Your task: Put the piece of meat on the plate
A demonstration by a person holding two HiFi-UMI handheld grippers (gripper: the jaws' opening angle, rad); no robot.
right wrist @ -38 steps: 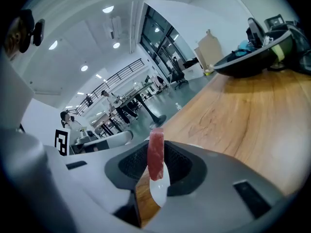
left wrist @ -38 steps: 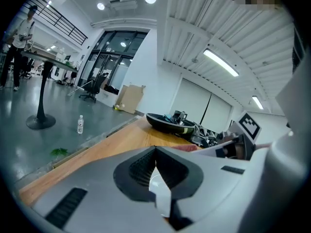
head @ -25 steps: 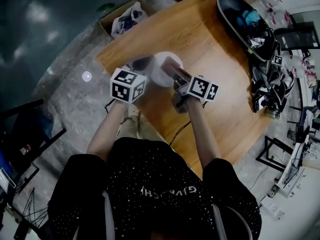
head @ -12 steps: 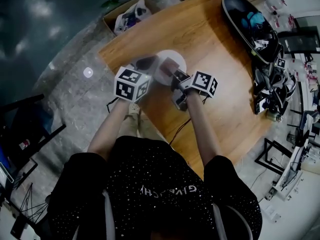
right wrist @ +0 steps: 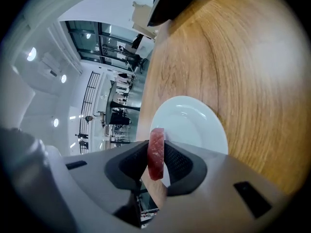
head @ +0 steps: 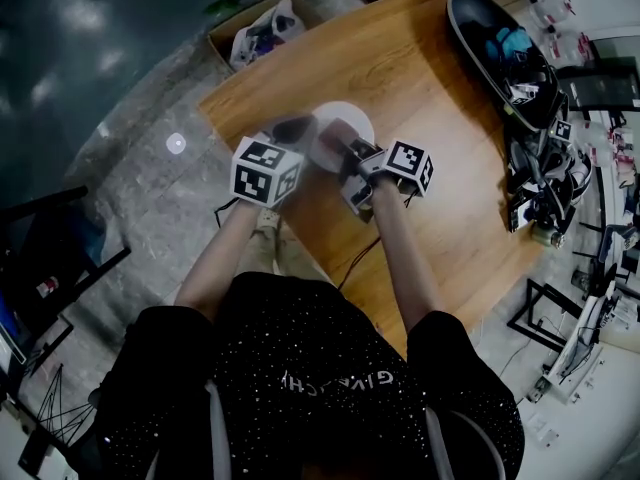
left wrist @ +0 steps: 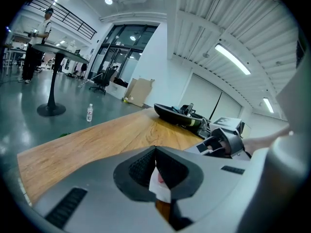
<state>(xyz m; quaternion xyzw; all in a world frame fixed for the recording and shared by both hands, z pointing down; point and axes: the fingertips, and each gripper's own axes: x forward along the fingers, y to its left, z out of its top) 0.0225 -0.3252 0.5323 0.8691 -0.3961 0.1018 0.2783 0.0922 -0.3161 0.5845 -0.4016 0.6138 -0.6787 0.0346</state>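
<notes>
**Meat clamped on edge over the plate**

Your right gripper (right wrist: 156,148) is clamped on the flat slab of red meat (right wrist: 155,161). Its ribbed black pads (right wrist: 179,161) press the slab's two broad faces, and the slab stands on edge between them, poking out past the jaw tips. The meat hangs over the round white plate (right wrist: 197,125), which sits flat on the light wooden table (head: 430,108), close to the table's left edge. In the head view the meat lies over the plate's middle, but no view lets you tell whether it touches the plate.

Your left gripper (left wrist: 155,150) sits just beside the plate's left rim with its jaw tips brought together. A sliver of white with a pink tinge shows in the gap behind those tips. You cannot tell whether it is pinched or only seen through the gap.

At the table's far end lies a long black tray (head: 500,53) of loose odds and ends, well apart from the plate.
</notes>
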